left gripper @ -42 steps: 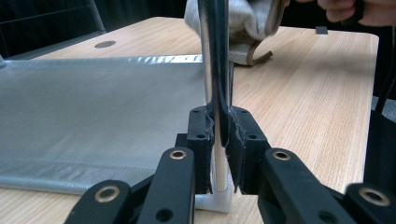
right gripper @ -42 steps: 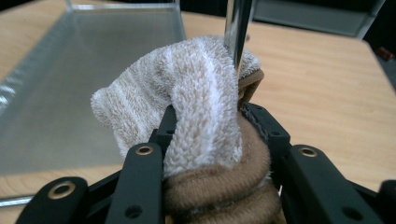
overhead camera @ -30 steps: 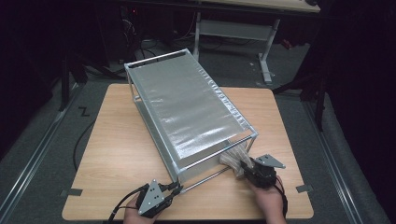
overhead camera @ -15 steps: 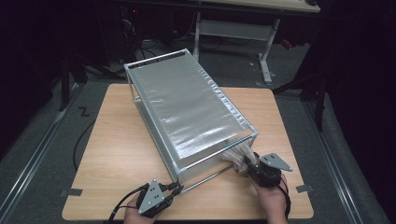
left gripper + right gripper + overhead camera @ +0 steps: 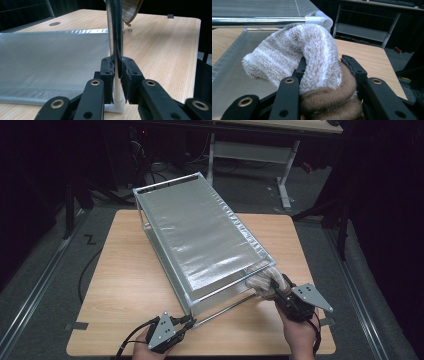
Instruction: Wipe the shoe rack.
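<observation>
Left gripper (image 5: 116,75): fingers clamped tight on rack (image 5: 200,227) post, near-left corner. Right gripper (image 5: 325,68): fingers partly closed, holding sock (image 5: 299,55), raised at rack's near-right corner, beside top rail. Rack stands on bench (image 5: 115,285).

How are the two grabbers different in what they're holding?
The left gripper is shut on a thin, hard, shiny metal post of the rack, while the right gripper is shut on a soft, fuzzy rolled sock.
The left gripper's jaws stand almost together; the right gripper's jaws stand wider apart around the bulky sock.
The left gripper sits low by the rack's near corner; the right gripper is by the rack's top edge.
Both have black jaws.
</observation>
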`<state>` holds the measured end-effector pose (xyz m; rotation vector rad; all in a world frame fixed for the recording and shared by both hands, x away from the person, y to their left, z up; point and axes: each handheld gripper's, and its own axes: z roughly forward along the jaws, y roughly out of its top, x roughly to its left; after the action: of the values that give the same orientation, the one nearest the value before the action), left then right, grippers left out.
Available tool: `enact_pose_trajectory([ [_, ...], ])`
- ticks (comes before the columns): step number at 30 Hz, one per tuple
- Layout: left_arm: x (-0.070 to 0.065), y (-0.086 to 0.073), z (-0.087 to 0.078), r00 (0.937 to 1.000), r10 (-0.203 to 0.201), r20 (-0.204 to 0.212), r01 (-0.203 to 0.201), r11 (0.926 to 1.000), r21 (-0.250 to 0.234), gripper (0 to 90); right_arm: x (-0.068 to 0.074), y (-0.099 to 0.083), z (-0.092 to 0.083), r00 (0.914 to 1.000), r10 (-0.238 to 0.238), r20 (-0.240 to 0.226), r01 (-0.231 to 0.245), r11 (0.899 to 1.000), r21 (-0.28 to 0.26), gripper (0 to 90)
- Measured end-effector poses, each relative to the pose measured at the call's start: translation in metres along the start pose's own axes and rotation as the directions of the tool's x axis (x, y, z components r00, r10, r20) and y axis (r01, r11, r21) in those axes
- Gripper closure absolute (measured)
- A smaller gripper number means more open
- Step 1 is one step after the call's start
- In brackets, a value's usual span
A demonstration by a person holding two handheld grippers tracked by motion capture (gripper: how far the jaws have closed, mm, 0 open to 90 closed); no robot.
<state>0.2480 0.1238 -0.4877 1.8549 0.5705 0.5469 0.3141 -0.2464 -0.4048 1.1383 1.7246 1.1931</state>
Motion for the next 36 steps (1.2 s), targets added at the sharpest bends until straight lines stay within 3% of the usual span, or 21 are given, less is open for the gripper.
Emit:
enact_pose_trajectory([
  [5, -0.002, 0.0, 0.001, 1.0, -0.009, -0.001, 0.009, 0.9999, -0.007, 79.5, -0.003, -0.006, 0.005, 0.9999, 0.011, -0.002, -0.01, 1.0, 0.025, 62.4],
  [13, 0.0, 0.0, 0.0, 1.0, -0.001, 0.001, 0.001, 1.0, 0.0, 79.4, -0.005, -0.031, 0.024, 0.9999, 0.006, -0.015, -0.004, 0.99, 0.144, 62.4],
  [19, -0.001, 0.0, 0.0, 1.0, -0.003, 0.001, 0.003, 1.0, -0.001, 79.4, -0.006, -0.05, 0.038, 0.9996, 0.002, -0.03, 0.005, 0.972, 0.234, 62.4],
  [20, -0.001, 0.0, 0.0, 1.0, -0.003, 0.001, 0.003, 1.0, -0.001, 79.3, -0.009, -0.057, 0.044, 0.9985, 0.022, -0.05, -0.007, 0.96, 0.28, 62.4],
  [22, -0.001, 0.0, 0.0, 1.0, -0.002, 0.002, 0.002, 1.0, 0.0, 79.3, -0.011, -0.063, 0.048, 0.9975, 0.03, -0.064, -0.008, 0.949, 0.315, 62.4],
  [23, -0.001, 0.0, 0.0, 1.0, -0.002, 0.002, 0.002, 1.0, 0.0, 79.3, -0.011, -0.063, 0.048, 0.9975, 0.03, -0.064, -0.008, 0.949, 0.315, 62.4],
  [24, -0.001, 0.0, 0.0, 1.0, -0.002, 0.002, 0.002, 1.0, 0.0, 79.3, -0.014, -0.069, 0.053, 0.9956, 0.052, -0.077, -0.022, 0.936, 0.352, 62.3],
  [25, -0.001, 0.0, 0.0, 1.0, -0.003, 0.002, 0.003, 1.0, -0.001, 79.3, -0.015, -0.07, 0.053, 0.995, 0.063, -0.078, -0.031, 0.933, 0.358, 62.3],
  [29, -0.001, 0.0, 0.0, 1.0, -0.003, 0.003, 0.003, 1.0, 0.0, 79.3, -0.015, -0.069, 0.053, 0.9952, 0.06, -0.078, -0.028, 0.933, 0.358, 62.3],
  [31, -0.001, 0.0, 0.001, 1.0, -0.003, 0.004, 0.003, 1.0, 0.0, 79.3, -0.014, -0.068, 0.051, 0.9955, 0.049, -0.081, -0.018, 0.938, 0.346, 62.4],
  [36, 0.002, 0.0, 0.002, 0.9997, -0.006, 0.024, 0.006, 1.0, -0.004, 79.4, -0.01, -0.064, 0.036, 0.9974, 0.03, -0.065, -0.007, 0.945, 0.327, 62.6],
])
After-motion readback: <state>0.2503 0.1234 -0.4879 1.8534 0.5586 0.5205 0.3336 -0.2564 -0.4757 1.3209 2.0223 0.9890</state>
